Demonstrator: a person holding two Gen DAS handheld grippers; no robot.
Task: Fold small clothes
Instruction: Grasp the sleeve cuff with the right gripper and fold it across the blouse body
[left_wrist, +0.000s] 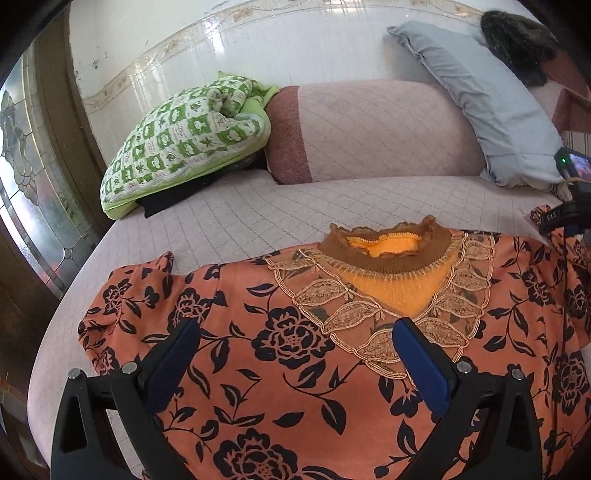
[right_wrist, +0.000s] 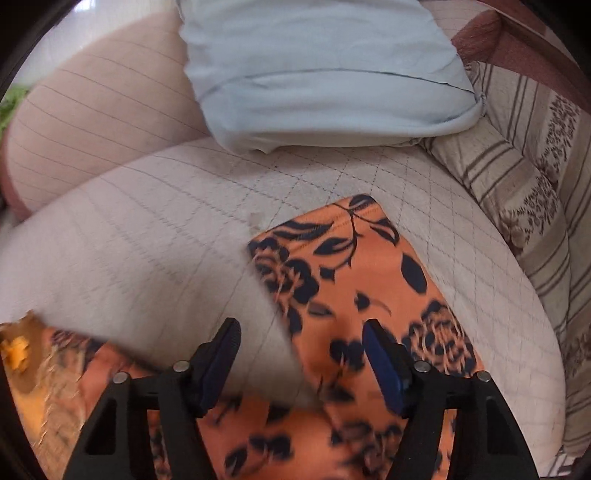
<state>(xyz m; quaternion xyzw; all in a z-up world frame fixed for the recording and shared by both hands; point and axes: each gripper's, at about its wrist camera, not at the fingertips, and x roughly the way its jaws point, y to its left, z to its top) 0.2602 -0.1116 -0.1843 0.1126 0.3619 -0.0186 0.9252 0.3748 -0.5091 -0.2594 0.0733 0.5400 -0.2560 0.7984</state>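
Observation:
An orange top with black flowers (left_wrist: 295, 350) lies spread on the quilted bed cover (left_wrist: 240, 218), its brown ruffled collar (left_wrist: 388, 254) toward the pillows. My left gripper (left_wrist: 295, 341) hovers open over the chest, just below the lace neckline, with nothing gripped. In the right wrist view one sleeve (right_wrist: 332, 258) stretches away across the cover (right_wrist: 147, 229). My right gripper (right_wrist: 301, 334) is open above the sleeve's left edge; its right finger (right_wrist: 380, 362) is over the fabric and its left finger over bare cover. Part of the right gripper's body (left_wrist: 569, 214) shows at the edge of the left wrist view.
A rolled green checked quilt (left_wrist: 184, 140), a pink bolster (left_wrist: 369, 133) and a light blue pillow (left_wrist: 498, 103) line the back of the bed. A dark furry item (left_wrist: 517, 40) sits behind the pillow. Striped floral cloth (right_wrist: 535, 192) borders the right side. A glazed door (left_wrist: 33, 177) stands at left.

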